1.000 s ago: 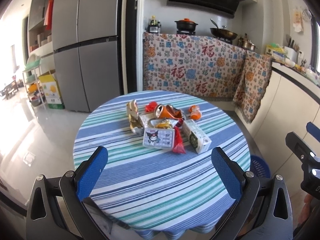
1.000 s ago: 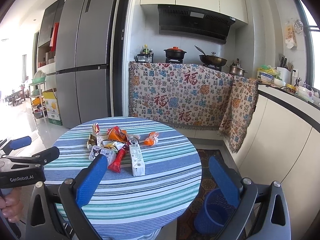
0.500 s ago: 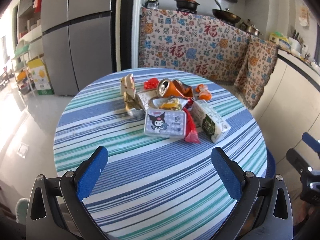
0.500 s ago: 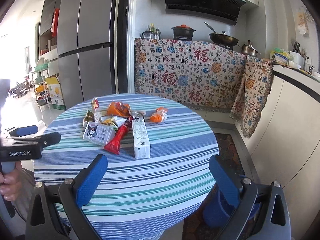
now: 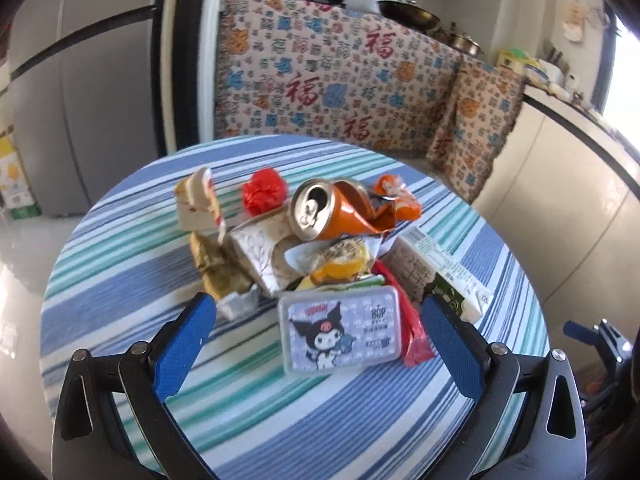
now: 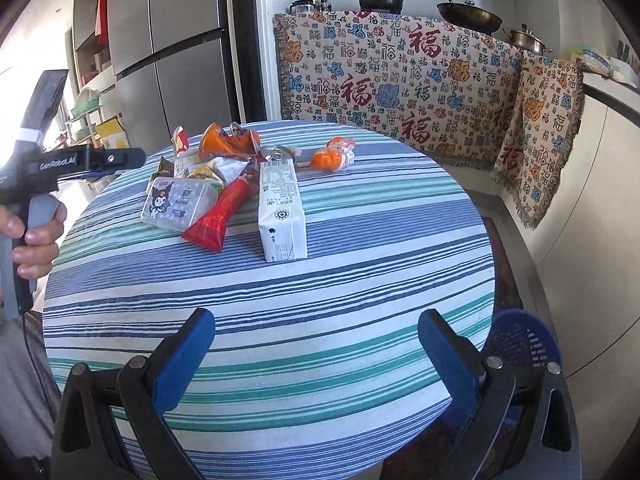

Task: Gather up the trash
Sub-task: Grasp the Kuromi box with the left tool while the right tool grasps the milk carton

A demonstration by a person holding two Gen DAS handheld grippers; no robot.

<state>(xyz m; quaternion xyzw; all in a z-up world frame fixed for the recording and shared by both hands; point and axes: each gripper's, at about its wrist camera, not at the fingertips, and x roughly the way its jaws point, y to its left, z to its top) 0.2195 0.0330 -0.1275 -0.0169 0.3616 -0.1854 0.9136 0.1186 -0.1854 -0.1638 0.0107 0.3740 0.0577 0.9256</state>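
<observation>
The trash sits in one heap on the round striped table (image 6: 360, 280), toward its far side in both views. In the left wrist view the left hand-held gripper (image 5: 316, 340) has its jaws spread wide and empty, and the heap fills the centre of the frame directly ahead of it. Closest is the flat plastic box with a cartoon label (image 5: 340, 330), lying between the two blue pads (image 5: 184, 344) with its long side across the frame, so the jaws already straddle its length. Behind it, toward the upper middle, lie the crushed orange can (image 5: 332, 212), a red wrapper (image 5: 412, 332) at the box's right edge and a white carton (image 5: 436, 276) at right, its long axis running away from the camera.

The right hand-held gripper (image 6: 316, 356) is also wide open and empty, but hangs back over the near table edge, with the heap well apart in the upper left of its frame. A blue bin (image 6: 520, 344) stands on the floor at lower right, beside the table. The left side is clearly nearer; the box looks like its first pick.
</observation>
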